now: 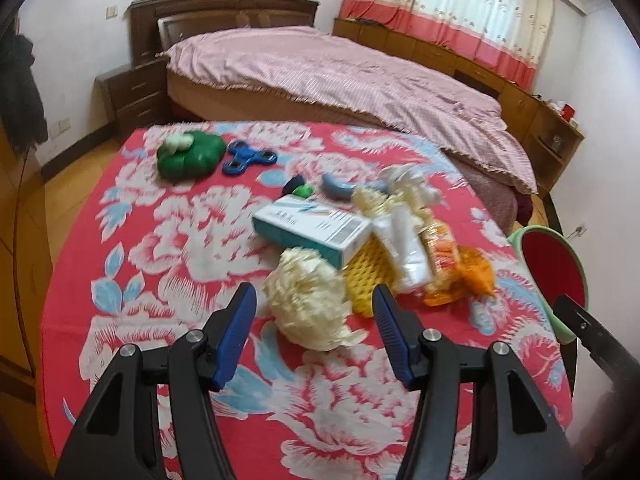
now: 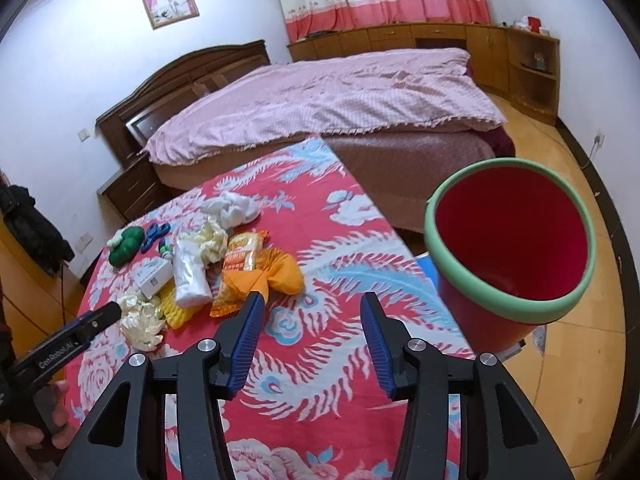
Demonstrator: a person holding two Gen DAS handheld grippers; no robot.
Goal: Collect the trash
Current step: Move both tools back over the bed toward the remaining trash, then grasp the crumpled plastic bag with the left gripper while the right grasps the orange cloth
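A trash heap lies on the red floral tablecloth (image 1: 160, 240): a crumpled cream paper wad (image 1: 308, 300), a teal-and-white box (image 1: 312, 226), yellow foam netting (image 1: 362, 280), a white plastic packet (image 1: 404, 248) and an orange snack wrapper (image 1: 460, 276). My left gripper (image 1: 314, 296) is open, and the cream wad lies between and just past its blue pads without touching them. My right gripper (image 2: 311, 304) is open over bare cloth, holding nothing; the orange wrapper (image 2: 260, 276) lies just beyond its left finger. The red bin with a green rim (image 2: 496, 296) stands off the table's right edge.
A green toy (image 1: 190, 154), a blue fidget spinner (image 1: 248, 156) and a blue curved piece (image 1: 338, 188) lie farther back, with white crumpled tissue (image 1: 404, 178) beside them. A bed with a pink cover (image 1: 320, 72) stands behind the table. A person's hand (image 2: 36, 432) holds the left gripper.
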